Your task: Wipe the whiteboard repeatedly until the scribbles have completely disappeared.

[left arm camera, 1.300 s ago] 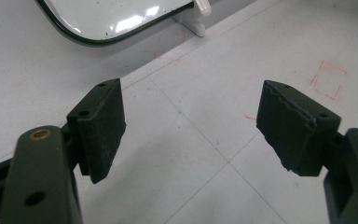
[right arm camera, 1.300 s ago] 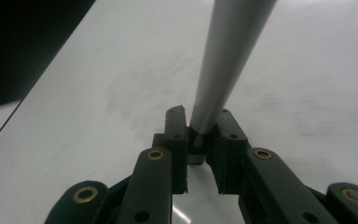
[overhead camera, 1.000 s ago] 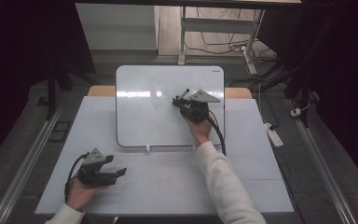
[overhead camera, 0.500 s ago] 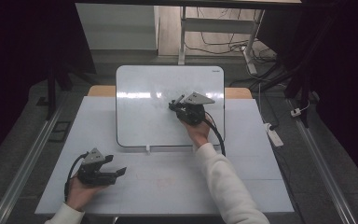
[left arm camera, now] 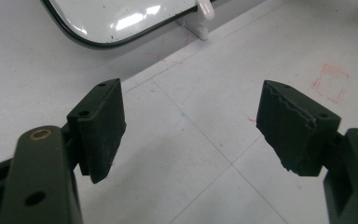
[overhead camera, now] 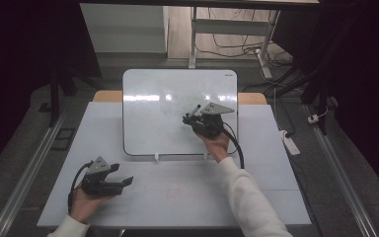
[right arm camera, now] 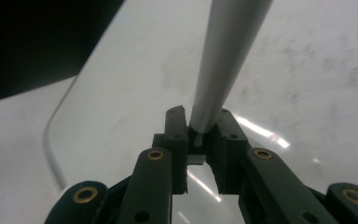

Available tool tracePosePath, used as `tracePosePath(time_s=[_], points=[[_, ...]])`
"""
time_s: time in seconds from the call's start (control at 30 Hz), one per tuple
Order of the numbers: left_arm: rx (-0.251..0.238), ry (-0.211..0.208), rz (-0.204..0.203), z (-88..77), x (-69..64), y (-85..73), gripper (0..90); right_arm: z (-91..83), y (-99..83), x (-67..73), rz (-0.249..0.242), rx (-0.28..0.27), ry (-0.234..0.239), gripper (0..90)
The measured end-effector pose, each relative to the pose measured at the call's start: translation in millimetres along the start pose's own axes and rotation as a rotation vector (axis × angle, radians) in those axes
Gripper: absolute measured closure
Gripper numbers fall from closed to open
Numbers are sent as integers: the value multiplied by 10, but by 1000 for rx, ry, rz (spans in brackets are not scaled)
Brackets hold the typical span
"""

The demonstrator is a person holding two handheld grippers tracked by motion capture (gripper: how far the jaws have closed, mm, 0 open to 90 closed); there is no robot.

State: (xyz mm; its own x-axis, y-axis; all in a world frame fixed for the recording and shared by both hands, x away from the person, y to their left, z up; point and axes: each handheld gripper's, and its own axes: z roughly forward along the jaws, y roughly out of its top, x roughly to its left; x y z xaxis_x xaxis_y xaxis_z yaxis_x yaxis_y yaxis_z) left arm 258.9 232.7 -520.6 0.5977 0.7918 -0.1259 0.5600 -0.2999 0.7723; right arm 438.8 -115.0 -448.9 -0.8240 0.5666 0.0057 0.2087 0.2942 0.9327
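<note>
Marker over whiteboard
Right hand-held gripper (overhead camera: pixel 193 117) clamped on grey marker (right arm camera: pixel 223 60), centre frame above whiteboard (overhead camera: pixel 148 128); left hand-held gripper (overhead camera: pixel 124 181) gaping, empty, lower left over desk (overhead camera: pixel 187 192).

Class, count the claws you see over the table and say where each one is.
2. The left claw hovers open near the table's front left; the right claw grips a marker over the whiteboard.

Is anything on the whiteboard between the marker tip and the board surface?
Nothing visible. The right hand-held gripper grips the marker over the whiteboard, whose surface around it is bare apart from faint smudges. The left hand-held gripper waits open, well clear on the table.
</note>
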Motion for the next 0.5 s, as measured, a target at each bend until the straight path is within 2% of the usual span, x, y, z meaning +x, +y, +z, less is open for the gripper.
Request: tracePosePath(time_s=[0.07, 0.27, 0.37, 0.5], points=[[-4, 3, 0, 0, 1, 3, 245, -116, -27, 80, -22, 16, 34, 775], [-27, 10, -5, -22, 0, 10, 246, -434, -161, 271, 9, 73, 127, 775], [-34, 13, -7, -30, 0, 15, 246, -561, -240, 359, 4, 107, 150, 775], [-42, 19, -7, -35, 1, 18, 247, -679, -346, 409, 17, 127, 173, 775]])
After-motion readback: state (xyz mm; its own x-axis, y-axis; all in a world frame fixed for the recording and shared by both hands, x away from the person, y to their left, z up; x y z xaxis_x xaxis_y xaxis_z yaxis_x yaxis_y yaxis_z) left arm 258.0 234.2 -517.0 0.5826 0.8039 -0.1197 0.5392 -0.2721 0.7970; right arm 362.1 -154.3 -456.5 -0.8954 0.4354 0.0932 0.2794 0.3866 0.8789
